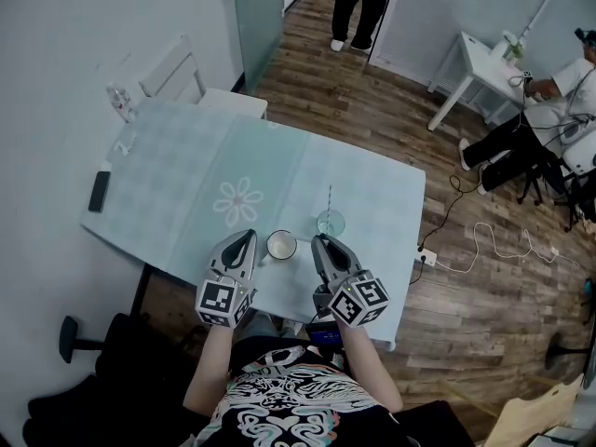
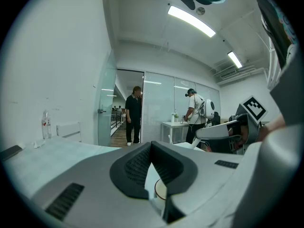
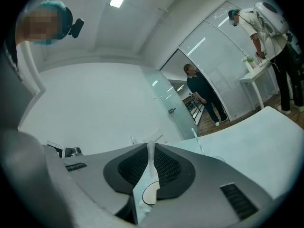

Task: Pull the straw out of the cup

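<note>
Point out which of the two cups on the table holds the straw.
The clear glass, just ahead of the right hand-held gripper: the straw stands up out of it. The white mug to its left has no straw.

From here I make out a smooth pale-teal cloth table cover (image 1: 186,184), a clear glossy glass cup (image 1: 330,222), a glazed white mug (image 1: 281,245) and a matt brown wood-plank floor (image 1: 372,110).

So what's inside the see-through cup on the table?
A thin straw stands in the clear cup, poking up above its rim. The cup is too small in the head view to tell whether there is any drink in it.
</note>
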Available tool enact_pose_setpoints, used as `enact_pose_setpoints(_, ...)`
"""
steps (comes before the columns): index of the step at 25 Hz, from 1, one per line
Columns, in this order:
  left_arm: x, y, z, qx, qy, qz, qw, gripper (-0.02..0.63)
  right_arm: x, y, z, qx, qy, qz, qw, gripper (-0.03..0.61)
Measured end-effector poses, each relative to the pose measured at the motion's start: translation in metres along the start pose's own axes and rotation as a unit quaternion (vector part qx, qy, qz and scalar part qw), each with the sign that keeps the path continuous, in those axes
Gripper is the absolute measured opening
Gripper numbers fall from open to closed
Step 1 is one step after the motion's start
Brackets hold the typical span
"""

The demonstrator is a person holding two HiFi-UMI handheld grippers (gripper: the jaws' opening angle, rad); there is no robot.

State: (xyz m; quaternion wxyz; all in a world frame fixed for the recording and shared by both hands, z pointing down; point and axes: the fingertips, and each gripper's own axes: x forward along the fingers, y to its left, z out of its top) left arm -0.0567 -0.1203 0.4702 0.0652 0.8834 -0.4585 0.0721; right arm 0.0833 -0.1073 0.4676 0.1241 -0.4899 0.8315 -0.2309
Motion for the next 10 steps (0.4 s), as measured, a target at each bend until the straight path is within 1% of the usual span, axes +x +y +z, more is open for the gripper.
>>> enact_pose_setpoints(10, -0.0009, 0.0024, 0.0011, 0.001, 0.003, 0.004, 1.0000, 0.002, 0.0011, 0.0004, 0.0014, 0.002, 0.002, 0.002, 1.000, 0.043)
